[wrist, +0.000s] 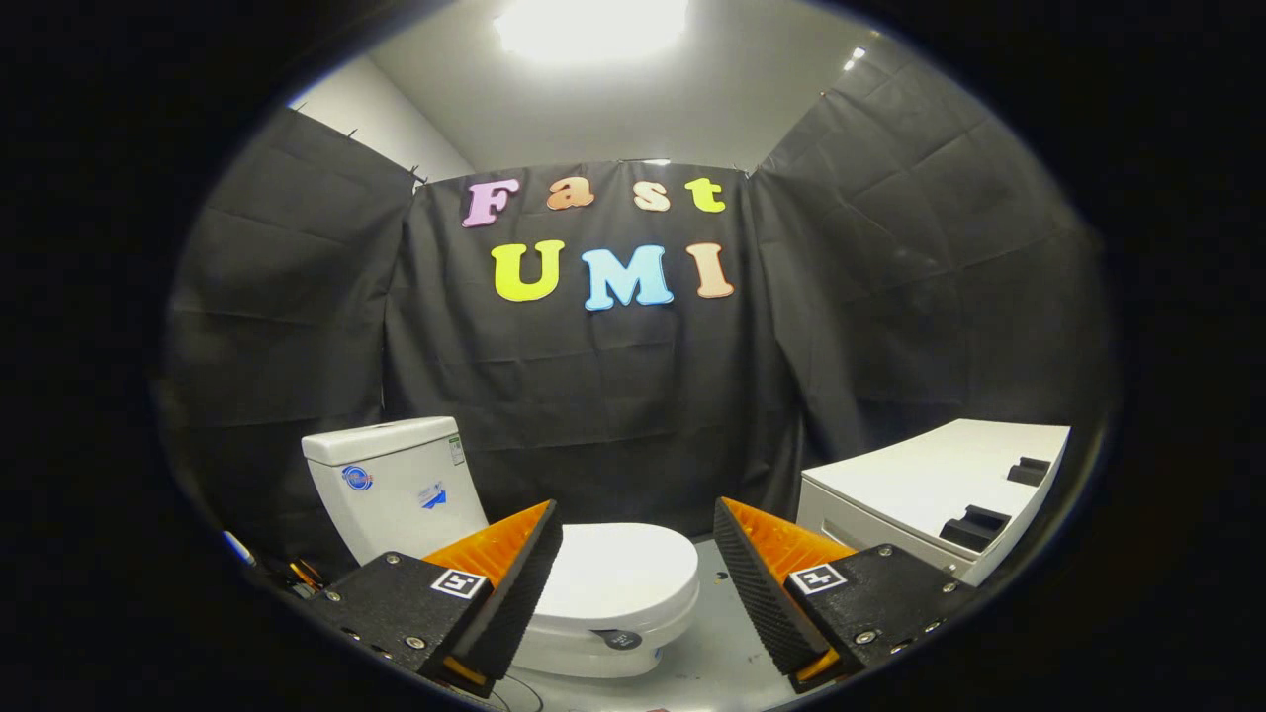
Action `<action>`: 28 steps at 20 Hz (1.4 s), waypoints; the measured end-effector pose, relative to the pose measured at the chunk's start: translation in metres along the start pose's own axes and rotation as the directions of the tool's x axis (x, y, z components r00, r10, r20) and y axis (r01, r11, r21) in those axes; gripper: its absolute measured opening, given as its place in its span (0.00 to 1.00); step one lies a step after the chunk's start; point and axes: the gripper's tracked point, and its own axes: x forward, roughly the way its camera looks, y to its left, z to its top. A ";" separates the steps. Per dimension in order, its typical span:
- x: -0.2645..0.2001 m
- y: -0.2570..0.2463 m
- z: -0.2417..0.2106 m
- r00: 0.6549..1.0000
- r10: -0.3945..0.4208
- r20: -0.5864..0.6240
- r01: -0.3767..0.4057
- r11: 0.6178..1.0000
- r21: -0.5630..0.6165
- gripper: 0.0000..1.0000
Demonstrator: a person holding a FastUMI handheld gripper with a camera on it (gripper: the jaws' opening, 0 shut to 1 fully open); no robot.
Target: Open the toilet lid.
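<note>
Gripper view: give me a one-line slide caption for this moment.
Open gripper hovers ahead of the white toilet, its lid down and untouched, a white cabinet to the side.

The gripper (638, 583) hangs level, fingers (514, 583) spread wide, gripping nothing.

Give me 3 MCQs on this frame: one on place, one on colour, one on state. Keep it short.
1. Where does the toilet lid sit relative to the gripper?
A. between and just beyond the fingers
B. behind the cistern
C. on the white cabinet

2. What colour are the ribbed finger pads?
A. white
B. black
C. blue

3. What state is the toilet lid in?
A. raised against the cistern
B. removed
C. down, closed

Answers:
1 A: the lid shows in the gap between the fingers.
2 B: both pads are black on orange backing.
3 C: it lies flat on the bowl, apart from the cistern; the gripper is open, touching nothing.
</note>
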 end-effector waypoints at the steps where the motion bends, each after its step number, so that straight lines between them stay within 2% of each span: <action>1: 0.002 0.000 -0.002 1.000 0.000 -0.002 0.000 1.000 0.009 0.95; 7: 0.018 0.002 -0.022 0.999 0.011 -0.045 -0.008 0.998 0.056 0.95; 19: 0.055 -0.012 -0.091 0.972 -0.029 -0.231 0.092 0.959 0.267 0.95; 22: 0.062 -0.012 -0.111 0.960 -0.018 -0.281 0.119 0.931 0.345 0.96; 28: 0.065 -0.017 -0.158 0.919 0.016 -0.395 0.209 0.828 0.520 0.95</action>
